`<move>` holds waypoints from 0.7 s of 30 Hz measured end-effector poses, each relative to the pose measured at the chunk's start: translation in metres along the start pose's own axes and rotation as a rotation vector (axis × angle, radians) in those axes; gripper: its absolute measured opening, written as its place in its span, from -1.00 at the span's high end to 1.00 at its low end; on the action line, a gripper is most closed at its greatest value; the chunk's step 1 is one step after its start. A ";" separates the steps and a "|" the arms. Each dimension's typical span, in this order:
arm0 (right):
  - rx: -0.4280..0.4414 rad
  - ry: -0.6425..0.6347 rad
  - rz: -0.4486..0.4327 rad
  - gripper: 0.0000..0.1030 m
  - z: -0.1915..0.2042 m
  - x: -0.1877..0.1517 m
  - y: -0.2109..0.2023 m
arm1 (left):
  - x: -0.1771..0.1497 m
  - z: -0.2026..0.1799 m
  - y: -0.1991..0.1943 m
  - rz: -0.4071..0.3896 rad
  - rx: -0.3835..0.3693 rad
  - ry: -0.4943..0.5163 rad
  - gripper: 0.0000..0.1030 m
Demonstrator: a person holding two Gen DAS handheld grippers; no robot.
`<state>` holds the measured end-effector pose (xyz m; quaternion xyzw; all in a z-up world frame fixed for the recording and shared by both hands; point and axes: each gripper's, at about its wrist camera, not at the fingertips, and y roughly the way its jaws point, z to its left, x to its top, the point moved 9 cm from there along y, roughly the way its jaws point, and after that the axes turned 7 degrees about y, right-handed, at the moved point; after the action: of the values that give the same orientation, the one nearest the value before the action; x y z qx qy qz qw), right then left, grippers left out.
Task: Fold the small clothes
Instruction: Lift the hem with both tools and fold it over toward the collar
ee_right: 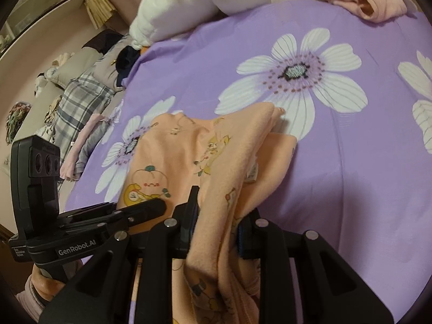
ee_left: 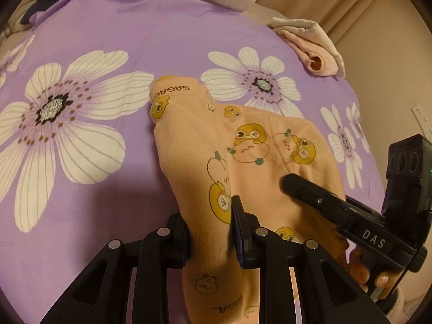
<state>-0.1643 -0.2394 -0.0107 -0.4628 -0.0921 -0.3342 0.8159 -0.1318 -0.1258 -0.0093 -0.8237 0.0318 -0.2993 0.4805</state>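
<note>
A small peach garment (ee_left: 251, 140) printed with yellow cartoon ducks lies partly lifted on the purple flowered bedsheet (ee_left: 108, 27). My left gripper (ee_left: 209, 216) is shut on one bunched edge of it, and the cloth fills the gap between its fingers. From the right, my right gripper (ee_left: 291, 185) comes in over the same garment, with a hand (ee_left: 361, 267) on its handle. In the right wrist view the garment (ee_right: 189, 148) drapes up into my right gripper (ee_right: 218, 213), which is shut on a thick fold. The left gripper (ee_right: 159, 205) sits close beside it on the left.
A folded pink garment (ee_left: 313, 51) (ee_right: 364, 2) lies at the bed's far corner. A white plush pillow (ee_right: 194, 2) lies along the far edge. A plaid cloth (ee_right: 81, 94) and a pale folded cloth (ee_right: 81, 151) lie at the bed's left side. Beige curtains (ee_left: 337, 5) hang beyond.
</note>
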 end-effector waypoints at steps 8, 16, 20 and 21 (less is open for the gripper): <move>-0.038 0.054 0.020 0.30 -0.023 -0.004 0.001 | -0.004 0.004 -0.003 0.008 0.055 0.002 0.41; -0.210 -0.072 -0.105 0.12 -0.027 0.013 -0.029 | -0.010 0.003 -0.038 -0.060 0.166 0.079 0.32; -0.208 -0.179 -0.159 0.41 -0.009 0.011 -0.048 | -0.015 -0.006 -0.052 -0.107 0.187 0.127 0.32; -0.200 -0.213 -0.159 0.46 -0.003 0.007 -0.051 | -0.018 -0.009 -0.053 -0.113 0.184 0.137 0.32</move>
<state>-0.1913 -0.2624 0.0263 -0.5657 -0.1808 -0.3543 0.7223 -0.1639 -0.0985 0.0282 -0.7542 -0.0098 -0.3831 0.5332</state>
